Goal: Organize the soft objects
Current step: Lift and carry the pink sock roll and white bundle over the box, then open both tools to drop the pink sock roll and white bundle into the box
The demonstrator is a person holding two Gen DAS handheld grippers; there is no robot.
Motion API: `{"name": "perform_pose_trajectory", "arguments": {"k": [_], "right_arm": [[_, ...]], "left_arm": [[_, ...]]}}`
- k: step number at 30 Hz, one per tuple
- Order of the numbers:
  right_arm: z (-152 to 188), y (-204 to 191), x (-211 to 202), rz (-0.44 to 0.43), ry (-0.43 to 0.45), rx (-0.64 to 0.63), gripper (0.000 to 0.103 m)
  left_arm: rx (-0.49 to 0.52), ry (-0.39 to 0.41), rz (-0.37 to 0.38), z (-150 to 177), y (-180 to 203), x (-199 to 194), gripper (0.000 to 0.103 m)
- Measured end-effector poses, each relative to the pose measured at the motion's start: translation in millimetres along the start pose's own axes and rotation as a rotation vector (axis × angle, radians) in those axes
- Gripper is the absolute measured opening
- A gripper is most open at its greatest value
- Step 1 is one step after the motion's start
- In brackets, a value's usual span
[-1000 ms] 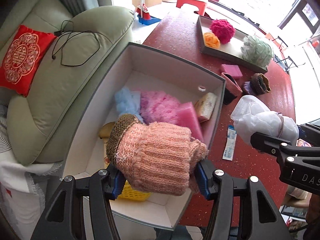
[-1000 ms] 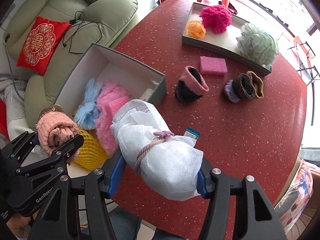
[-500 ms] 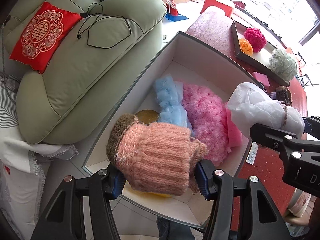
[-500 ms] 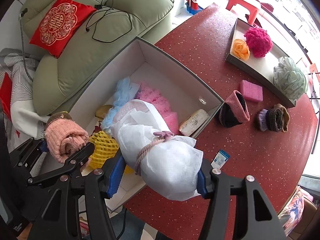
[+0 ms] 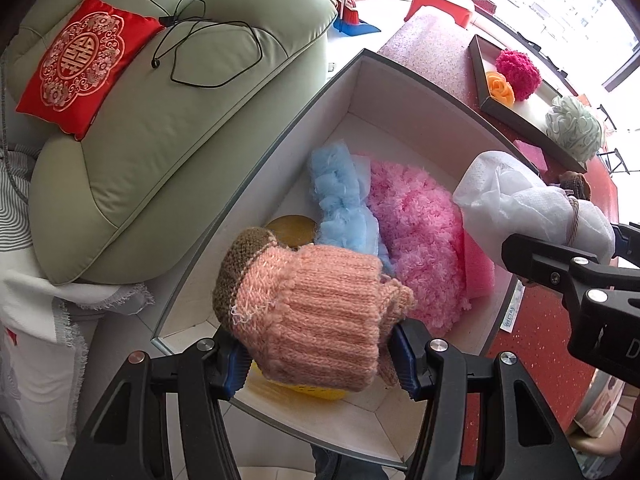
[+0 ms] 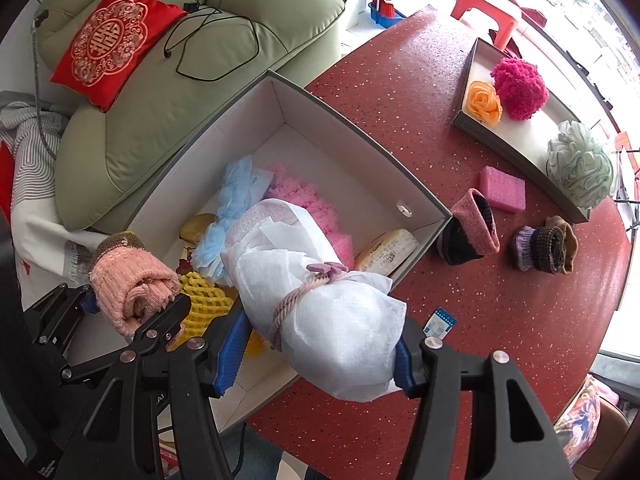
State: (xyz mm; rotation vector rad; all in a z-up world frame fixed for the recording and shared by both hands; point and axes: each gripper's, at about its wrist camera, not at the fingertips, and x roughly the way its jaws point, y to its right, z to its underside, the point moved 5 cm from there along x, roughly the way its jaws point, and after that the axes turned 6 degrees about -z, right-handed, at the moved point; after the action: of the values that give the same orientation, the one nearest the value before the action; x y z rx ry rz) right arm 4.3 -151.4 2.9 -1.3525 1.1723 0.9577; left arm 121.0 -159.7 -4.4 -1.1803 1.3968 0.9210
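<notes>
My left gripper [image 5: 320,364] is shut on a rolled salmon-pink knitted sock [image 5: 316,312] with a brown cuff, held over the near end of the open white box [image 5: 420,80]. My right gripper [image 6: 320,360] is shut on a white fabric bundle [image 6: 320,300] tied with a cord, held above the box's near right side. In the right wrist view the sock [image 6: 128,280] and left gripper [image 6: 132,320] show at the lower left. The box [image 6: 344,120] holds a blue fluffy piece [image 5: 340,200], a pink fluffy piece [image 5: 416,232], a pink sponge, a yellow net and a soap bar [image 6: 386,250].
The box sits on a red speckled table [image 6: 500,320]. On the table lie a pink-cuffed dark sock [image 6: 468,236], a purple-brown sock roll [image 6: 544,248], a pink sponge [image 6: 502,188] and a tray [image 6: 520,152] with flowers and a green pouf. A green sofa [image 5: 160,140] stands left.
Both grippers have moved left with their loads, from over the table toward the sofa side, and now hang above the box. Neither grip has changed.
</notes>
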Motion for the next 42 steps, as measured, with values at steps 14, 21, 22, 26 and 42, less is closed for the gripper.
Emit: {"name": "perform_pose_trajectory", "arguments": {"k": [14,21,22,26,42], "right_arm": [[-15,3,11,0.020,-0.008,-0.006,0.064],[-20,3,15,0.024,-0.013,-0.014,0.064],[-21,4,16,0.025,-0.014,-0.015,0.064],[-24,4,18,0.028,-0.015,-0.018,0.064],[-18,18,8,0.010,0.041,0.001,0.103]], "left_arm": [[-0.004,-0.017,-0.008,-5,0,10,0.059],[-0.004,-0.022,-0.011,-7,0,12,0.059],[-0.003,-0.023,-0.012,-8,0,13,0.059],[-0.004,-0.029,-0.015,-9,1,15,0.059],[-0.012,-0.026,-0.068,-6,0,11,0.102]]}}
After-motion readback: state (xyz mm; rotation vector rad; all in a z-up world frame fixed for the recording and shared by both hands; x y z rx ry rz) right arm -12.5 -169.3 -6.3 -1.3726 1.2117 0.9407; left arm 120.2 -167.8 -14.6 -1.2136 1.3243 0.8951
